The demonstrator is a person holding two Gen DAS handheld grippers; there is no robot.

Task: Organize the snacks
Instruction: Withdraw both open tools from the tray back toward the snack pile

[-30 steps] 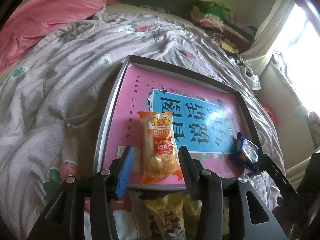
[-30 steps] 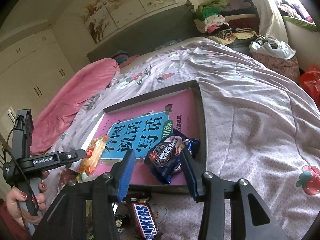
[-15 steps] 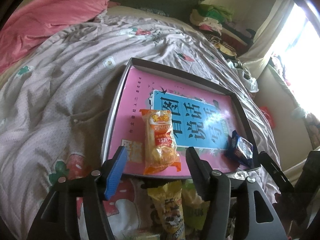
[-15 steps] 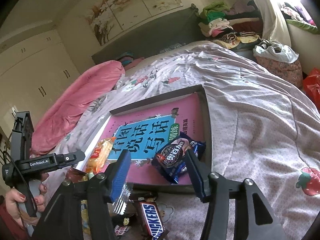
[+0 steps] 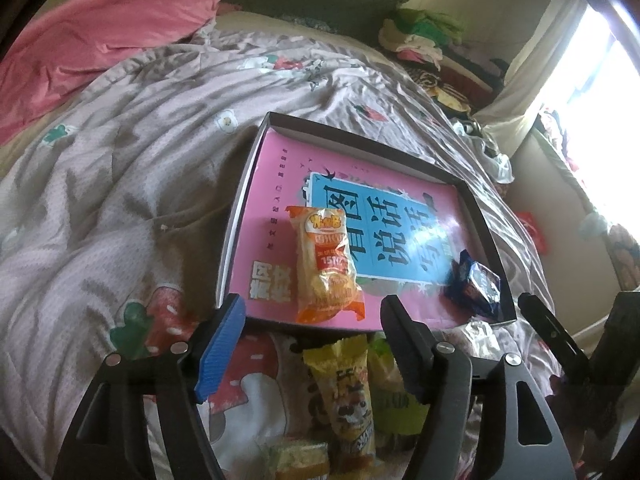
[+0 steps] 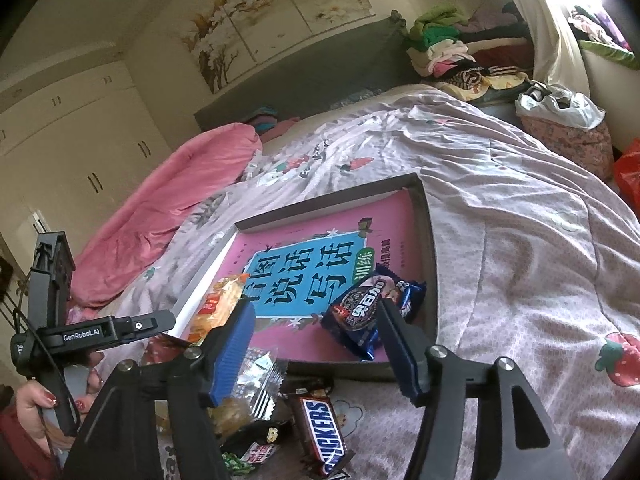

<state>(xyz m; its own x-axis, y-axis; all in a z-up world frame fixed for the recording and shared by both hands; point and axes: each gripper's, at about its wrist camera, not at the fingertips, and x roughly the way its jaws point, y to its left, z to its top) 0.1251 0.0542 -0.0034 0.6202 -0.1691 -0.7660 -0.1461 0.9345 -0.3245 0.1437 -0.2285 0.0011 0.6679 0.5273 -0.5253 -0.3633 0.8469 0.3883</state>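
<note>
A shallow dark box [image 5: 360, 136] lined with a pink and blue book cover lies on the bed. In it lie an orange snack pack [image 5: 326, 264] at the near left and a dark blue cookie pack [image 5: 476, 284] at the near right. My left gripper [image 5: 312, 344] is open and empty, just in front of the box's near edge. My right gripper [image 6: 316, 344] is open and empty, close behind the blue cookie pack [image 6: 368, 312]. The orange pack [image 6: 216, 304] shows at the box's left. Loose snacks lie before the box: a yellow pack [image 5: 348, 392], a Snickers bar [image 6: 324, 436] and a silver wrapper [image 6: 260, 380].
The bed has a grey flowered quilt [image 5: 120, 184] and a pink blanket [image 5: 92, 36] at the far left. A pile of clothes [image 6: 448, 48] and a white bag [image 6: 560, 108] lie at the far right. The left gripper's body [image 6: 80, 336] shows at left.
Both grippers have drawn back from the box toward me, leaving the orange pack and the blue cookie pack lying in it. More of the loose snacks before the box now show.
</note>
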